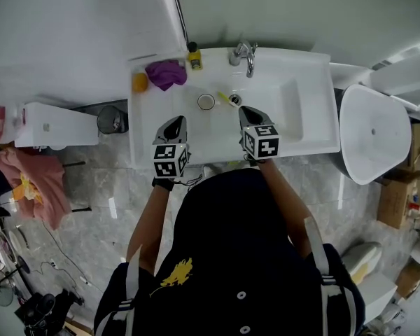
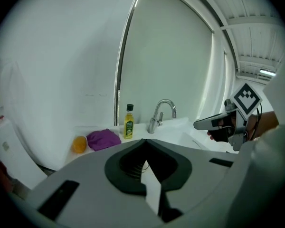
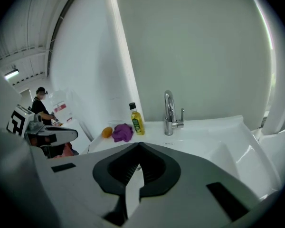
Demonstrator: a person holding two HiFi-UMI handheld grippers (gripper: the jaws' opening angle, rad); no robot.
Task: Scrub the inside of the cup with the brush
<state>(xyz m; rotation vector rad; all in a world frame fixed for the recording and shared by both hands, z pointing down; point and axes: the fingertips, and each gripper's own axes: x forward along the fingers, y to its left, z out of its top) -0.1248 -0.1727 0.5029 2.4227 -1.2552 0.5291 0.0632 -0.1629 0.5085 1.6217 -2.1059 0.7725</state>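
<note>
One cup [image 1: 206, 101] stands upright a little left of the middle of the white bench [image 1: 309, 128], closer to its back edge than its front. One brush [image 1: 228, 98] with a yellow-green handle lies just beside it on the right. The cup looks small, rigid and smooth-walled, so it is probably light and apt to slide or tip on the glossy surface. A pinch across its wall at the rim, or a clasp round the outside, should steady it. The brush seems slim, stiff and light, best taken by the handle end away from the head, though it is too small here to tell which end that is. Both tools hover over the front edge, well short of either thing. The left hand-held gripper [image 1: 178, 120] has its jaws brought together with nothing between them, and so has the right hand-held gripper [image 1: 246, 110]. At the back-left corner sit one purple cloth [image 1: 166, 73], one orange round object [image 1: 139, 82] and one yellow bottle [image 1: 194, 57]. A single tap [image 1: 243, 54] rises from the back edge.
</note>
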